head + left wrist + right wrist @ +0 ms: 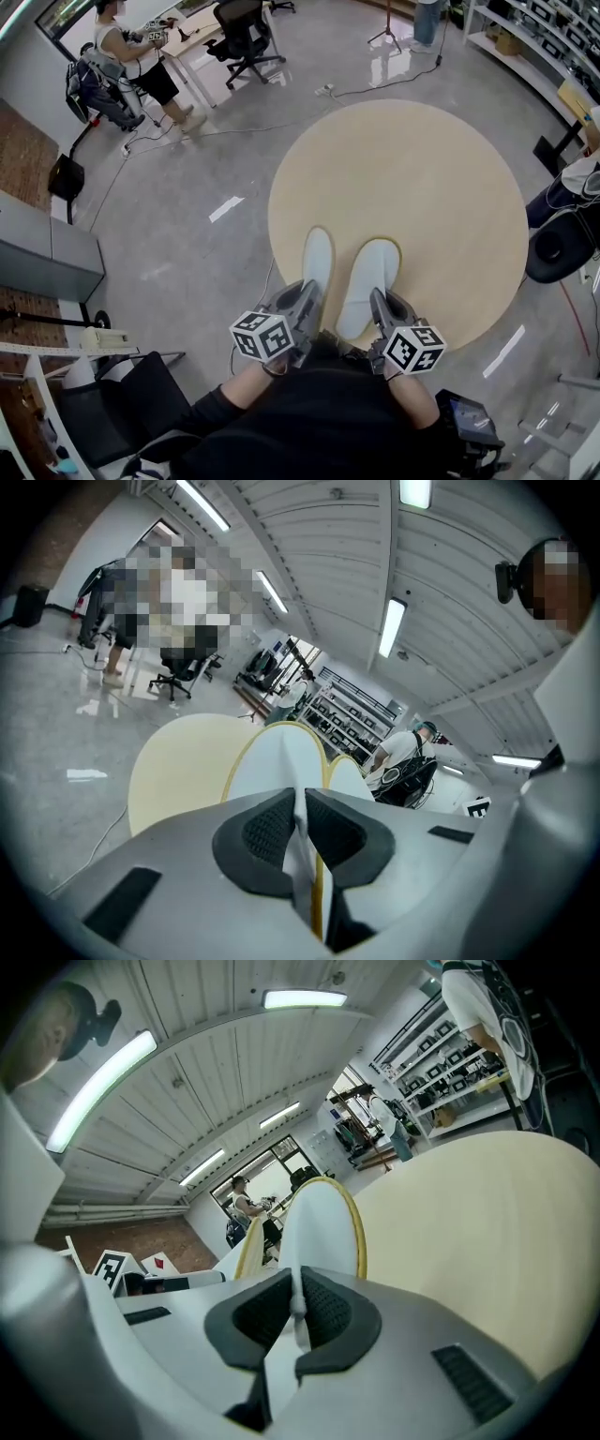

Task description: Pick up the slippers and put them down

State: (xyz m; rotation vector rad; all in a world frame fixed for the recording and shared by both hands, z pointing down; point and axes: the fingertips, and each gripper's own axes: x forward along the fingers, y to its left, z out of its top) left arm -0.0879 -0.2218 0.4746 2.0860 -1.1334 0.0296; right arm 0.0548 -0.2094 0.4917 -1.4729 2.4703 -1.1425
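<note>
Two white slippers with yellow edging lie toes away from me over the near part of a round beige table (441,178). My left gripper (305,302) is shut on the heel edge of the left slipper (317,258); its dark pads pinch the thin white rim (302,841). My right gripper (377,305) is shut on the heel of the right slipper (366,281), whose rim sits pinched between its pads (298,1307). In the left gripper view the left slipper (277,761) stretches ahead with the other slipper (352,778) beside it. In the right gripper view the right slipper (323,1222) runs forward.
The table stands on a grey polished floor. A seated person (141,56) and a black office chair (246,37) are far back left. A black bag (558,248) lies right of the table, and shelving (534,37) runs along the back right.
</note>
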